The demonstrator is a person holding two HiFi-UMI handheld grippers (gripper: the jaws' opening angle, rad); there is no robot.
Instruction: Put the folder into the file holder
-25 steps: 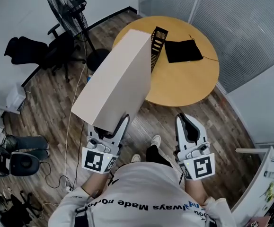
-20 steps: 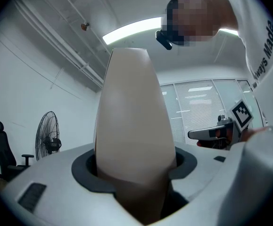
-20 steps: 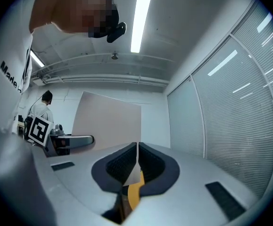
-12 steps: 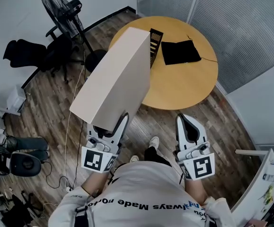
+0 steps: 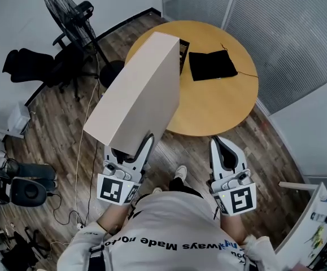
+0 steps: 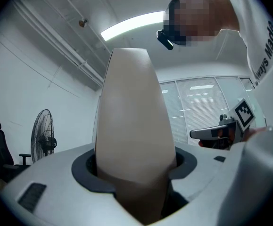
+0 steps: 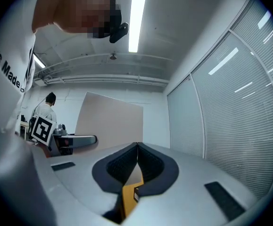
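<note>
A large beige folder (image 5: 138, 92) stands up on end in my left gripper (image 5: 130, 151), which is shut on its lower edge. In the left gripper view the folder (image 6: 134, 121) fills the gap between the jaws and rises toward the ceiling. The black slotted file holder (image 5: 183, 48) sits on the round wooden table (image 5: 219, 103), mostly hidden behind the folder's top corner. My right gripper (image 5: 222, 142) is held low beside my body, shut with nothing in it. In the right gripper view its pads (image 7: 136, 159) meet, and the folder (image 7: 110, 121) shows to the left.
A black cloth (image 5: 213, 65) lies on the table right of the file holder. A standing fan (image 5: 67, 7) and a black office chair (image 5: 30, 66) are at the far left. Cables run over the wooden floor. A glass wall with blinds stands behind the table.
The table and file holder have slid slightly left in the head view, and more of the holder is now behind the folder. Both grippers keep their poses.
</note>
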